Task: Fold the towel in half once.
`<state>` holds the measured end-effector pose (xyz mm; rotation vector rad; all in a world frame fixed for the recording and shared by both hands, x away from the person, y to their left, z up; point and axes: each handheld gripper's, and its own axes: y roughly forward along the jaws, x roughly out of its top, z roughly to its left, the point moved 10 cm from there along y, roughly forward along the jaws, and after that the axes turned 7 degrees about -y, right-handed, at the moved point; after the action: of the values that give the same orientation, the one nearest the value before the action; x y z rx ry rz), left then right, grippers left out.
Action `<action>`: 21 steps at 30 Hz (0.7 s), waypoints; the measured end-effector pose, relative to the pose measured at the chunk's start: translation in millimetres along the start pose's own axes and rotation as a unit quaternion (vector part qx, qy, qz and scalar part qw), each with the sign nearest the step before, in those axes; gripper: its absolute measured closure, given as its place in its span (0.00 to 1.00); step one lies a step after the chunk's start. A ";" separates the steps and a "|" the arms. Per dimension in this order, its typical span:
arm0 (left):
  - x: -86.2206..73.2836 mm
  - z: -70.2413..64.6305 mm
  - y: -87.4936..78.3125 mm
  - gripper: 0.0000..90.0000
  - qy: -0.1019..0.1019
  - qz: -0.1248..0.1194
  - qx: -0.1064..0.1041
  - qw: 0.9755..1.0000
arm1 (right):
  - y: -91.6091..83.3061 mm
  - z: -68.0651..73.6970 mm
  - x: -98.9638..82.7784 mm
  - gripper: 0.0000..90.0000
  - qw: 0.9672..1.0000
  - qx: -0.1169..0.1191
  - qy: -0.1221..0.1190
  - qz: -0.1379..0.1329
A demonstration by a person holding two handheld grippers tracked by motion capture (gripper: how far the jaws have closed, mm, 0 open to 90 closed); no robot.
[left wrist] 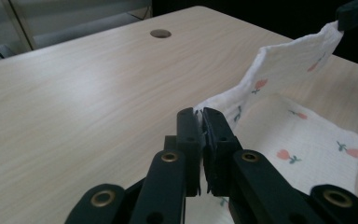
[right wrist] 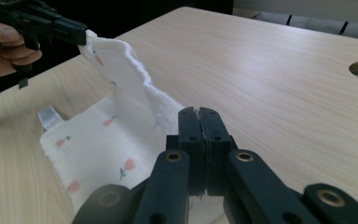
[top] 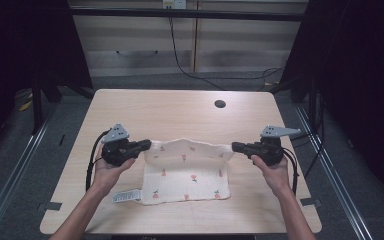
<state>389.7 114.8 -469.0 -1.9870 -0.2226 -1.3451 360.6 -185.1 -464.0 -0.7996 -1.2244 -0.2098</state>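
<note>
Two tools, left tool (top: 147, 145) and right tool (top: 235, 146), pinch a white flower-printed cloth's (top: 187, 175) lifted corners.

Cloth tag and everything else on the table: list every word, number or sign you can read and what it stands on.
No text here can be read.
Tag sewn to the near left corner of the cloth: dark print shows in the high view, too small and blurred to read; in the right gripper view its face looks blank.
Cloth: small red flower prints, no lettering.
Table: bare wood with a round hole, no marking.
</note>
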 end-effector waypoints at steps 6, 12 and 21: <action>-14.6 -11.5 -4.0 0.96 0.016 0.013 -0.005 1.000 | -2.7 4.5 -15.9 0.99 1.000 -0.001 0.005 0.012; -36.7 -21.9 -10.8 0.96 0.028 0.037 -0.016 0.999 | -6.3 13.0 -37.1 0.99 1.000 0.002 0.013 0.026; -84.0 -26.5 -9.4 0.95 0.022 0.090 -0.025 0.995 | -2.4 33.1 -73.9 0.99 0.997 0.024 0.021 0.075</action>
<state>328.2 124.9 -531.9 -1.9658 0.0112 -1.2881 307.8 -185.0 -525.4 -0.8376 -1.1200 -0.0747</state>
